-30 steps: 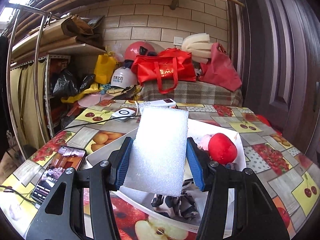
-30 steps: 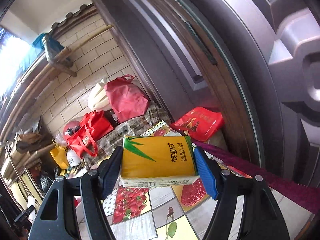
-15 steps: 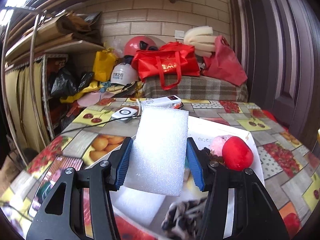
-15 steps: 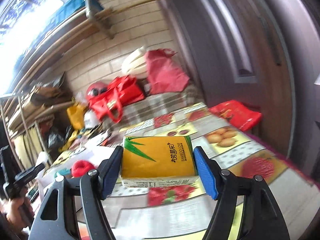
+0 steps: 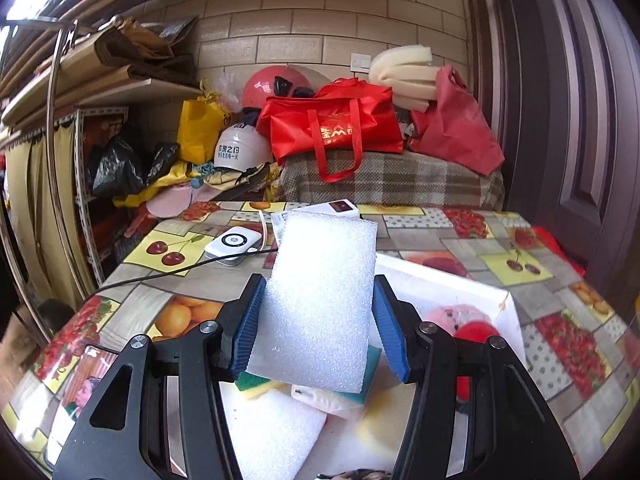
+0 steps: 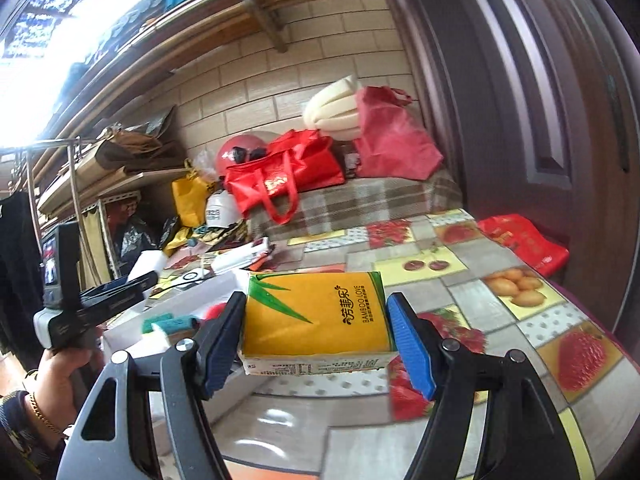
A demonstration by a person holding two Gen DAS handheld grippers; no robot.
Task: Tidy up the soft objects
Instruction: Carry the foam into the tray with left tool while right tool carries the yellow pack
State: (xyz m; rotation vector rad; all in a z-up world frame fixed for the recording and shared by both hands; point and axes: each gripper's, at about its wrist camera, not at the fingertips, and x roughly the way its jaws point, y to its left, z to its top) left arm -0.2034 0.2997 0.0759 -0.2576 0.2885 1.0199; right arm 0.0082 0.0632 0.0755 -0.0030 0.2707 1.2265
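My left gripper (image 5: 318,326) is shut on a white foam block (image 5: 320,300), held upright over a white tray (image 5: 440,280). In the tray lie another white foam slab (image 5: 272,436), a green and yellow sponge (image 5: 256,384), a pink plush toy (image 5: 452,314) and a red soft ball (image 5: 476,334). My right gripper (image 6: 320,340) is shut on a yellow tissue pack (image 6: 316,314) printed with bamboo leaves, held above the fruit-patterned tablecloth (image 6: 500,312). In the right wrist view the left gripper (image 6: 92,304) shows at the left, in a person's hand (image 6: 60,372), beside the tray (image 6: 192,300).
A phone (image 5: 86,376) lies at the table's near left. A white charger puck (image 5: 234,243) with a black cable and a power bank (image 5: 340,208) sit farther back. Red bags (image 5: 332,128), helmets (image 5: 240,148) and a plaid-covered bench (image 5: 392,180) line the brick wall. A dark door (image 5: 580,120) stands right.
The left gripper has carried the foam block further over the tray; the ball and plush now sit lower right. The right gripper has swung left and rolled level with the tissue pack; the tray has come into its view.
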